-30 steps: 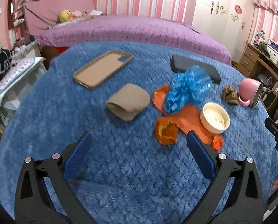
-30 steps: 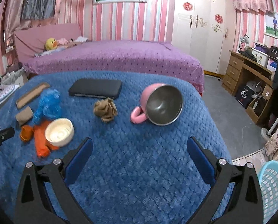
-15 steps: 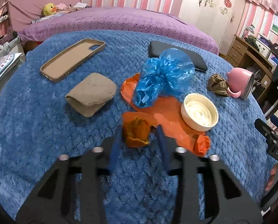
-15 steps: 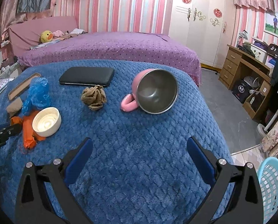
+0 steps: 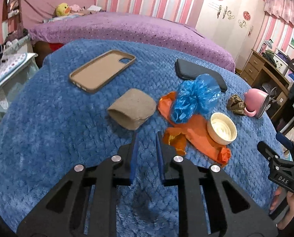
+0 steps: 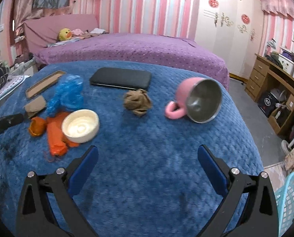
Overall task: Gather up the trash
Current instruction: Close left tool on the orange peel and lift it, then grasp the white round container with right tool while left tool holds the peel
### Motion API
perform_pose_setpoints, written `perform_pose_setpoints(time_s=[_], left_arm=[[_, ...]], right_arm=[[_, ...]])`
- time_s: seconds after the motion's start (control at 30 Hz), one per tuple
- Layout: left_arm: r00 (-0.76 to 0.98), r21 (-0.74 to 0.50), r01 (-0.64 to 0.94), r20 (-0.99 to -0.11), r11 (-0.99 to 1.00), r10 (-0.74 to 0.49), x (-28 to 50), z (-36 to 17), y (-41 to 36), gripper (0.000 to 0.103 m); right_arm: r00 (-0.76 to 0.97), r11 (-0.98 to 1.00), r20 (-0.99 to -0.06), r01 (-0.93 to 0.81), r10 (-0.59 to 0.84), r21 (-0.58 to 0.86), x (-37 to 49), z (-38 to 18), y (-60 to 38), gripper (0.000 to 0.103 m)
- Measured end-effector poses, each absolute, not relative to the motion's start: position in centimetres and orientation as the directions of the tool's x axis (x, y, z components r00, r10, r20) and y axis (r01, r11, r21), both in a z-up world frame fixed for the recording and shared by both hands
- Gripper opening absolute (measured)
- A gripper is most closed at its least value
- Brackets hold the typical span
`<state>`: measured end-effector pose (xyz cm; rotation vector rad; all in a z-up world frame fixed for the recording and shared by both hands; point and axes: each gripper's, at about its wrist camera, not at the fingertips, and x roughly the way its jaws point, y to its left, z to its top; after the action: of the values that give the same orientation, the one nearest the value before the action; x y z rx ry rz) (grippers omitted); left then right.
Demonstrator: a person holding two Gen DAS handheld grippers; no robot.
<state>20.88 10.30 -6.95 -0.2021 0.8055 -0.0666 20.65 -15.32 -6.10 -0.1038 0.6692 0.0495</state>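
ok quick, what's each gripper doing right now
left gripper: jaws have just been closing, narrow gap left, nothing between them
right gripper: wide open, empty

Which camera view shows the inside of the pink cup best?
The right wrist view. There the pink cup lies on its side with its mouth toward the camera, so the grey metal inside shows fully. In the left wrist view the cup sits far off at the right edge, seen from the side, and its inside is hidden.
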Motion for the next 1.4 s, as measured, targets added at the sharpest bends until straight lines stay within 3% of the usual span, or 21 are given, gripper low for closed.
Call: perform_pose_setpoints(time_s=[0.03, 0.13, 0.2, 0.4, 0.57, 0.67, 1.1, 1.4], left_arm=[[0.688, -0.208, -0.015, -0.712, 0.978, -0.141, 20.9, -7.1, 10.2, 0.019], [0.692, -0.183, -0.012, -0.712, 0.983, -0.124, 20.9, -7.1, 9.6, 0.053], [0.701, -0.173, -0.001, -0.702, 0.985, -0.122, 20.9, -6.8, 8.9, 0.058], [0.667, -0.188, 0.040, -0.726, 0.981, -0.167, 22.2, -8.1, 6.9, 0.058], [0.663, -0.188, 0.064, -0.726, 0.980, -0.182, 23.0, -8.7, 5.7, 0.025], [0.673, -0.189, 0.077, -0.715, 0.979, -0.190, 22.8, -8.3, 5.8, 0.019], [0.717, -0.131, -0.061, -0.695, 0.989, -0.048, 21.0, -5.6, 12.4, 0.019], [0.681, -0.142, -0.140, -0.732, 0.980, -0.008, 21.5, -6.9, 15.0, 0.019]], right_arm=[[0.783, 0.993, -0.622, -0.079, 0.008, -0.087, 20.7, -6.1, -15.0, 0.098], [0.778, 0.993, -0.629, -0.075, 0.000, -0.093, 20.8, -6.2, -14.8, 0.098], [0.777, 0.993, -0.629, -0.063, -0.014, -0.101, 20.8, -6.4, -15.1, 0.098], [0.767, 0.998, -0.642, -0.022, -0.020, -0.056, 21.0, -6.5, -17.3, 0.098], [0.758, 0.999, -0.652, 0.001, -0.027, -0.041, 21.3, -6.8, -18.2, 0.098], [0.757, 0.999, -0.653, 0.004, -0.025, -0.033, 21.3, -6.9, -18.6, 0.098], [0.763, 0.994, -0.642, -0.111, 0.073, -0.019, 22.2, -6.9, -14.1, 0.098], [0.721, 0.962, -0.686, -0.245, 0.096, -0.123, 25.5, -8.1, -6.7, 0.098]])
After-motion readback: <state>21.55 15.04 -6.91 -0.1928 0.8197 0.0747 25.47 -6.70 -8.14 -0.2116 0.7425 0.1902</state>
